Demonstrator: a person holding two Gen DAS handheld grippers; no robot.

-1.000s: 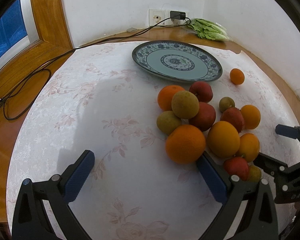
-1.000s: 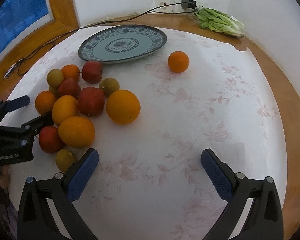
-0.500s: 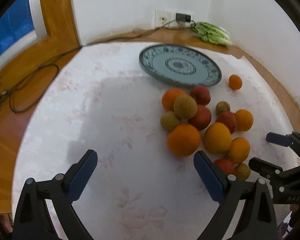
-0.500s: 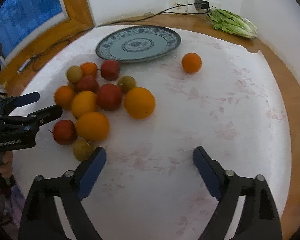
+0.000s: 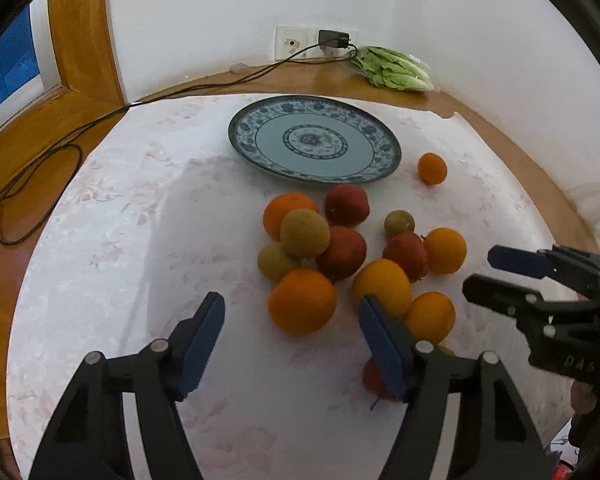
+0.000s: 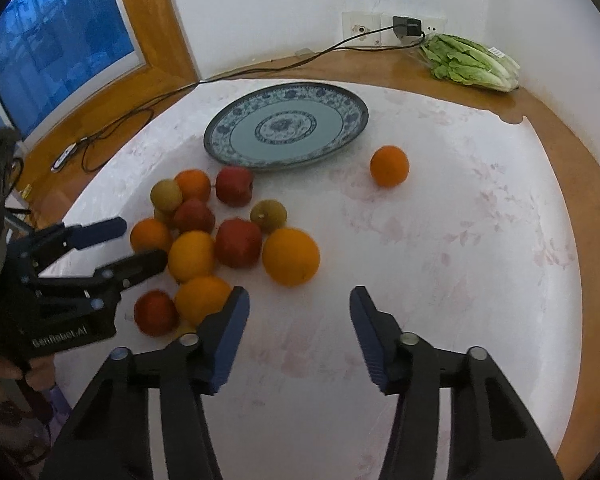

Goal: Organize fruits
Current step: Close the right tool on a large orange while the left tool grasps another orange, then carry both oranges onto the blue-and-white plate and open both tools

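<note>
Both grippers hover over the white floral tablecloth (image 5: 112, 240), and neither has fruit in its grip. The left gripper (image 5: 292, 322) has its blue pads spread apart, with a big orange (image 5: 302, 301) sitting just ahead of the gap between them. The right gripper (image 6: 299, 308) is spread wide too, over bare cloth, with another large orange (image 6: 291, 256) just beyond its left pad.

The fruit pile (image 6: 216, 236) lies in a loose cluster near the middle of the cloth: oranges, red apples (image 6: 238, 243) and a few brownish-green round fruits (image 6: 268, 215) touching or just beside one another. One small orange (image 6: 389, 166) sits alone, well apart to the right, near the plate's rim.

The blue patterned plate (image 6: 352, 108) rests on the far side of the cloth. Farther back, a bunch of lettuce (image 6: 470, 63) lies on the wooden ledge by the wall socket (image 6: 360, 29), and a black cable (image 6: 148, 106) trails away to the left.
</note>
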